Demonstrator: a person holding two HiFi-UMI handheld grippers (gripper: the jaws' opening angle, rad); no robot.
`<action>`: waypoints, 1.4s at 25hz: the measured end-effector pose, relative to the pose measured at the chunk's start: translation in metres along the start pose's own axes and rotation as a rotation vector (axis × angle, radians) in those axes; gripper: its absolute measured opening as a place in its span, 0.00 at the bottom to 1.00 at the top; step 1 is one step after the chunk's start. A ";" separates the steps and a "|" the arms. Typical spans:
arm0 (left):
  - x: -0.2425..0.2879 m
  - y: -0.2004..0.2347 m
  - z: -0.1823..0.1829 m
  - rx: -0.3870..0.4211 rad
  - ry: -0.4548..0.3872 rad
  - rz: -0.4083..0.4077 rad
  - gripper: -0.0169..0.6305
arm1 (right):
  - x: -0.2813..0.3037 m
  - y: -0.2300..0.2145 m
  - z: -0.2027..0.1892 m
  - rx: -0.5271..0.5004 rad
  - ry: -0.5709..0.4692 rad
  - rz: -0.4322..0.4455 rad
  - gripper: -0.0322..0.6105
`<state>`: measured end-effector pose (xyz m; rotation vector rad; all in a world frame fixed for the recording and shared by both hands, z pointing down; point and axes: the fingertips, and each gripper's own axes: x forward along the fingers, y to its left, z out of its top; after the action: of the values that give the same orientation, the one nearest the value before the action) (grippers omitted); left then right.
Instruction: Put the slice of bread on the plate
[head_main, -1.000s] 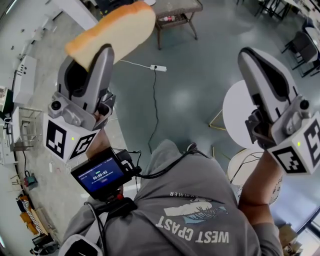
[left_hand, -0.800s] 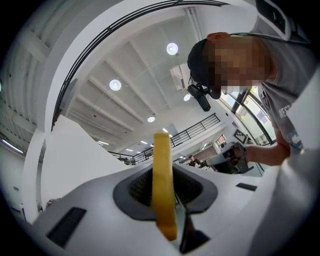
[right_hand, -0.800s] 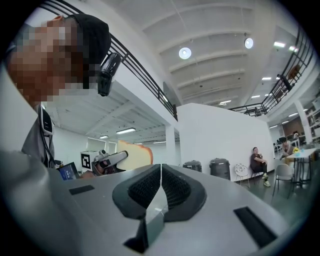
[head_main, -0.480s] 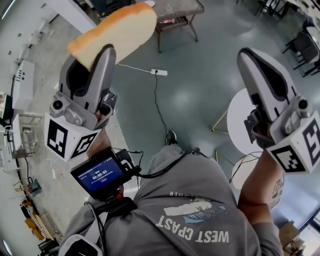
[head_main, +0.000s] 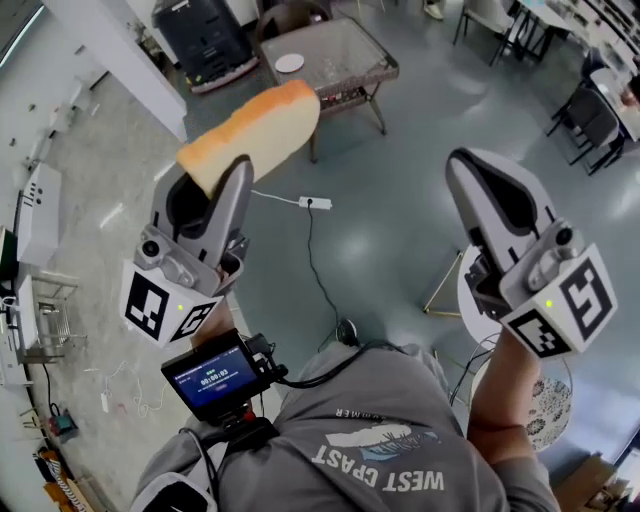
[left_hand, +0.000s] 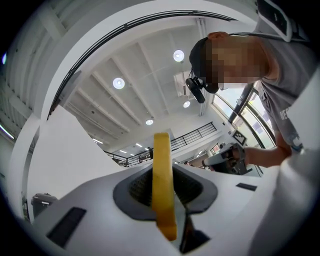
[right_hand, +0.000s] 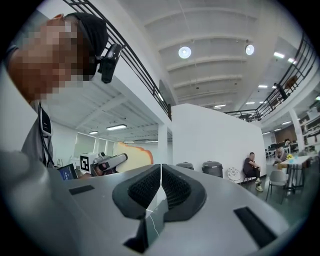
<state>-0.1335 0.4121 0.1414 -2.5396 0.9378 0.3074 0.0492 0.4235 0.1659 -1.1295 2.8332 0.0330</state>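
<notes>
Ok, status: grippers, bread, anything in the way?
Left gripper shut on bread slice, held high. Right gripper shut, empty. Plate bare, on far table.

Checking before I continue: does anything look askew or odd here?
Nothing spilled or damaged. The bread slice juts out tilted from the left gripper, its fingers pinching only one end, up in the air and well away from the plate.
</notes>
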 end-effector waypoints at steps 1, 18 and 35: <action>0.004 0.011 -0.006 -0.010 -0.001 0.000 0.17 | 0.012 -0.004 0.002 -0.006 0.009 0.002 0.06; 0.101 0.044 -0.049 -0.018 0.054 0.034 0.17 | 0.055 -0.108 0.023 -0.013 -0.002 0.079 0.06; 0.201 0.065 -0.105 0.016 0.144 0.061 0.17 | 0.103 -0.226 0.006 0.049 -0.043 0.183 0.06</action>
<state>-0.0198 0.2057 0.1472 -2.5488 1.0683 0.1352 0.1306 0.1891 0.1532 -0.8464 2.8726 -0.0001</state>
